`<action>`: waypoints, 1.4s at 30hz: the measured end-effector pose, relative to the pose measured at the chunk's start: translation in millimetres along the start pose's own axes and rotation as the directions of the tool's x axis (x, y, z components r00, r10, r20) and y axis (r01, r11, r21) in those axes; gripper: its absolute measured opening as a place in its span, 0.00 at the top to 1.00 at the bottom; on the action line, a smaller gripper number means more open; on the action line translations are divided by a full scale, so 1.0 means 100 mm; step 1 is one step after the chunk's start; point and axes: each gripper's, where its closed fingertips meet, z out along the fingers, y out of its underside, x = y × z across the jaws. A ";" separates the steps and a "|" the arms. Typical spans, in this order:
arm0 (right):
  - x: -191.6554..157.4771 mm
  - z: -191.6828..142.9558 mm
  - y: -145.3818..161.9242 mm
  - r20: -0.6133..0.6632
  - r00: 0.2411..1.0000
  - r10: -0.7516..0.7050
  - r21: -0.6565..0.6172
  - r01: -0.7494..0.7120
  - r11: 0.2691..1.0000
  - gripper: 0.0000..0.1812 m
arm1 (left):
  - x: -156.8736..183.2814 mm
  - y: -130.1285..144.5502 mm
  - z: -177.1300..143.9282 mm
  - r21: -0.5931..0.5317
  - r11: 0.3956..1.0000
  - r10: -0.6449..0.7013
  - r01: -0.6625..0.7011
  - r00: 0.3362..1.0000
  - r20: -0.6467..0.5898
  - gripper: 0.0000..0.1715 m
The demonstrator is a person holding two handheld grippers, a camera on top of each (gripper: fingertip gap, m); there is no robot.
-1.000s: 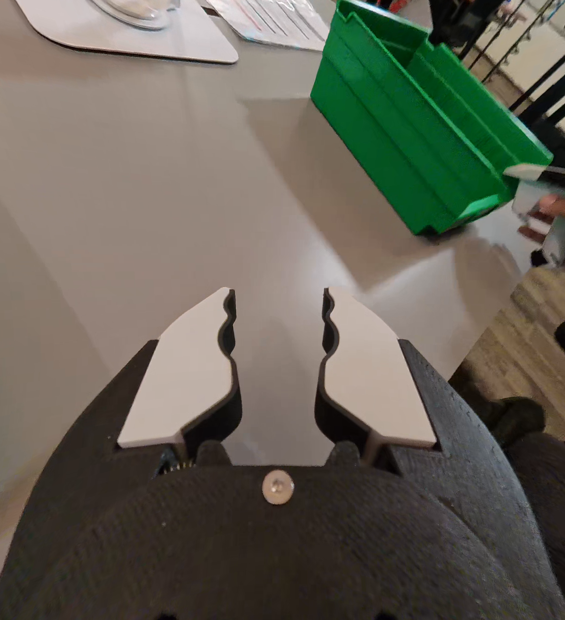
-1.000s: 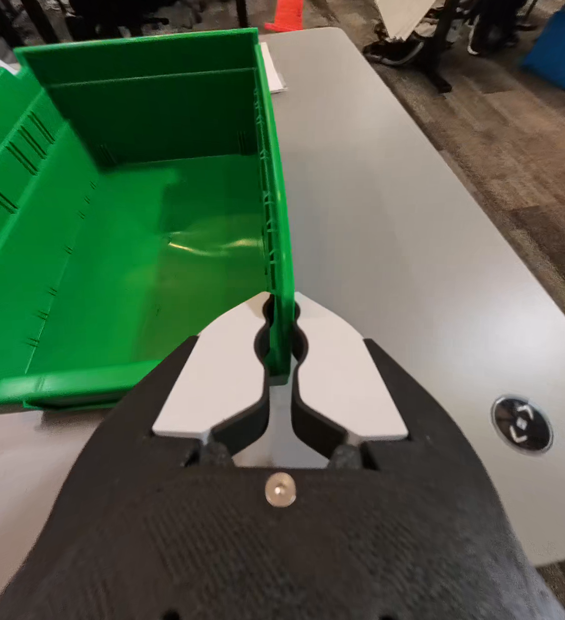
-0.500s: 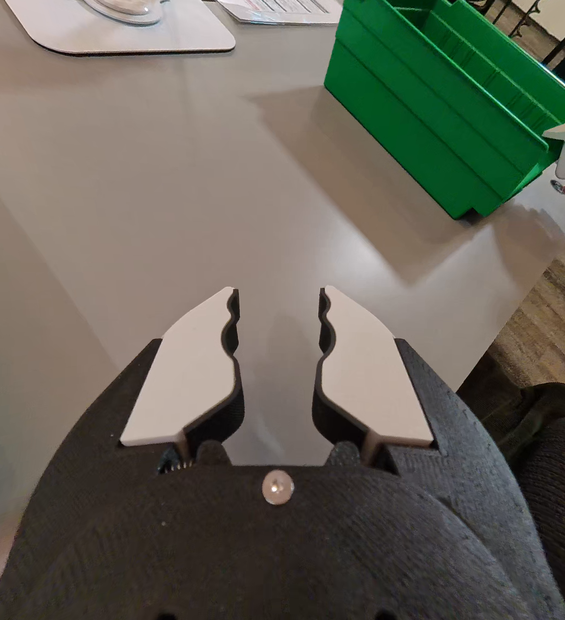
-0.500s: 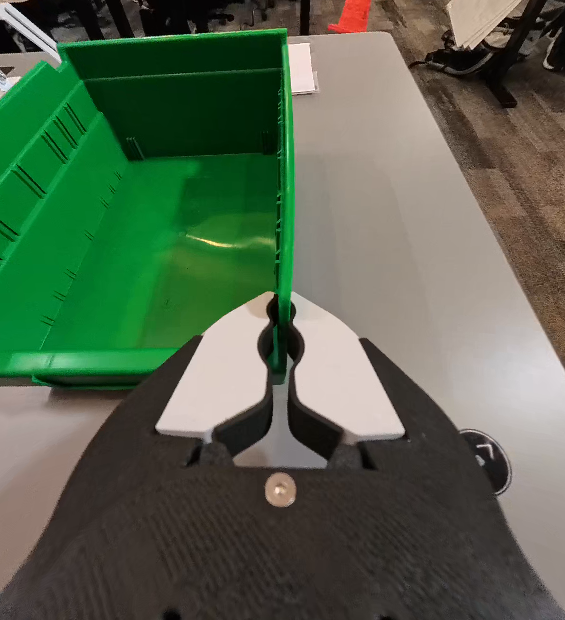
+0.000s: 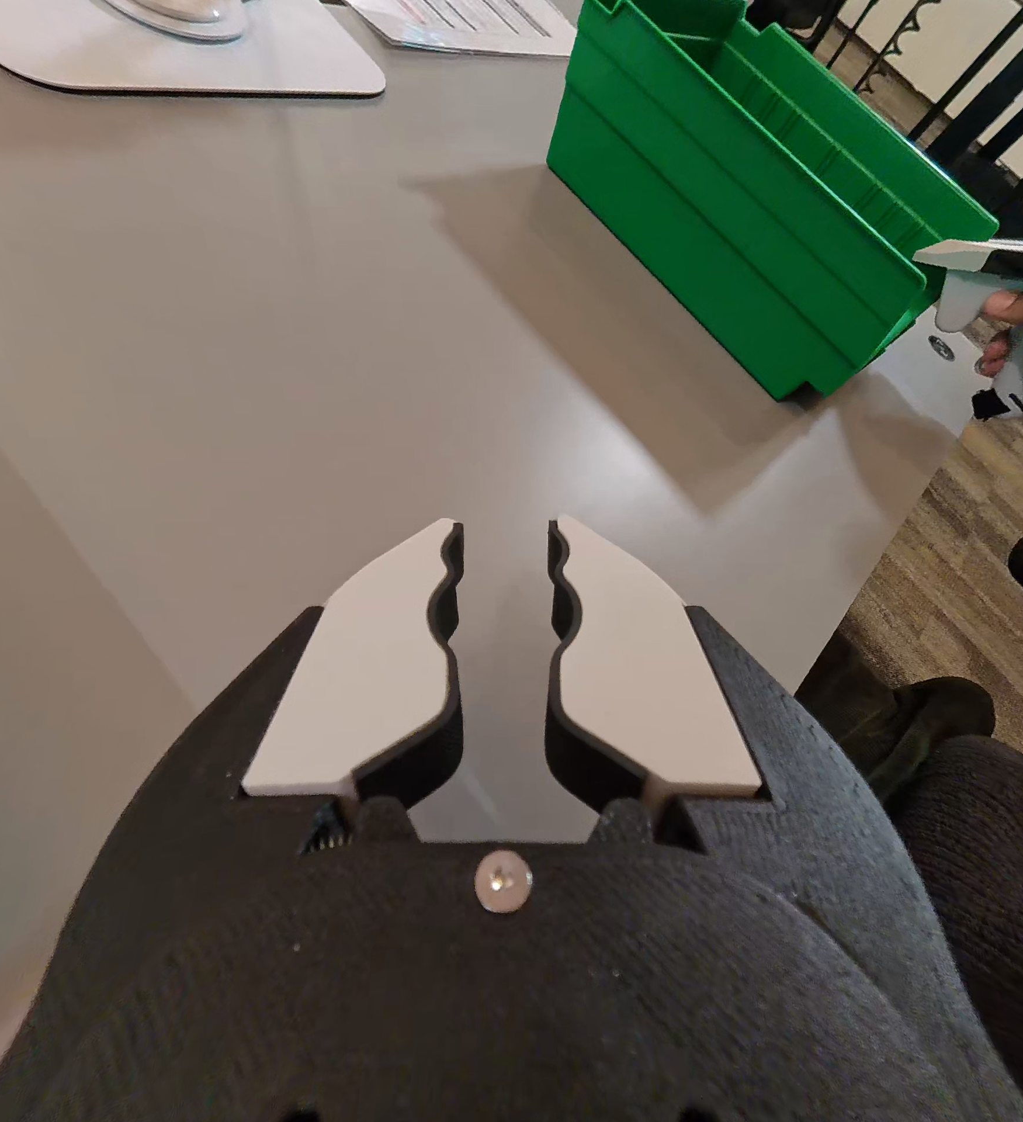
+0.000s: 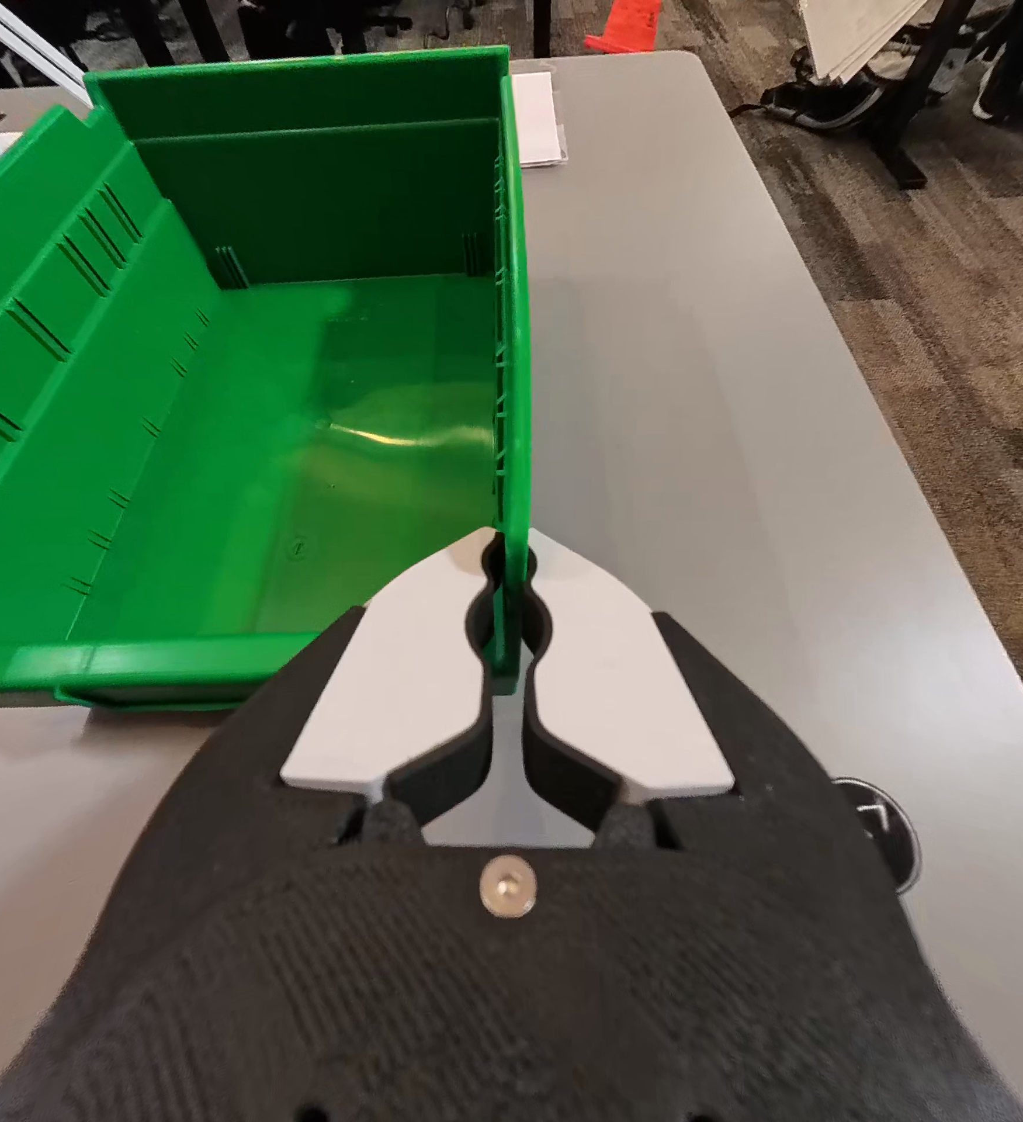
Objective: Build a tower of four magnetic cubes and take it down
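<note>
An empty green plastic bin (image 6: 290, 437) stands on a grey table (image 6: 709, 425). My right gripper (image 6: 512, 537) is shut on the bin's right side wall near its front corner, one finger inside and one outside. The bin also shows in the left wrist view (image 5: 733, 182) at the upper right, with the right gripper (image 5: 946, 258) and a person's hand at its near corner. My left gripper (image 5: 506, 528) is open and empty above bare table (image 5: 223, 364), well to the left of the bin.
A white mat (image 5: 205, 61) with a clear dish and a printed sheet (image 5: 472, 24) lie at the table's far side. A white paper (image 6: 536, 124) lies beyond the bin. A round black button (image 6: 879, 832) sits in the table near its right edge. Floor and furniture lie beyond. Spacing between my two grippers at the tips: around 50 centimetres. To the round black button (image 6: 879, 832): right tips about 15 centimetres, left tips about 60 centimetres.
The right gripper has kept its hold on the bin wall and the bin has shifted on the table. The left gripper has stayed open over the bare table and closed in slightly.
</note>
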 end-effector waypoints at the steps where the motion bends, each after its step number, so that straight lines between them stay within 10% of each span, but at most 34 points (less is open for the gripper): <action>1: 0.00 0.00 0.00 0.006 1.000 0.014 -0.003 -0.014 1.000 0.98 | 0.00 0.00 0.00 0.000 1.000 0.003 -0.003 1.000 0.002 0.84; 12: -0.11 -0.37 -0.49 -0.076 0.996 -0.035 0.180 0.048 0.982 0.74 | -0.05 -0.03 -0.02 0.014 0.998 0.067 -0.068 0.996 0.065 0.82; 17: -0.95 -0.64 -0.90 0.121 0.993 -0.013 0.408 -0.038 0.912 0.73 | -0.11 -0.10 -0.06 0.042 0.993 0.100 -0.106 0.987 0.126 0.81; 28: -1.91 -0.27 -0.40 0.212 0.976 -0.046 0.169 0.009 0.986 0.63 | -0.38 -0.76 -0.90 0.347 0.893 0.089 -0.287 0.868 0.488 0.76; 32: -1.98 -0.10 -0.15 0.195 0.968 -0.158 0.065 0.148 0.987 0.70 | -0.73 -0.72 -1.09 0.249 0.915 0.108 -0.318 0.786 0.609 0.72; 35: -2.04 -0.06 -0.05 0.218 0.938 -0.269 0.038 0.267 0.963 0.93 | -1.10 -0.50 -1.08 0.119 0.958 0.121 -0.263 0.739 0.663 0.66; 42: -1.92 -0.03 -0.09 0.113 0.931 -0.346 0.040 0.344 0.938 0.97 | -1.36 -0.27 -0.96 0.171 0.985 -0.072 -0.024 0.843 0.533 0.75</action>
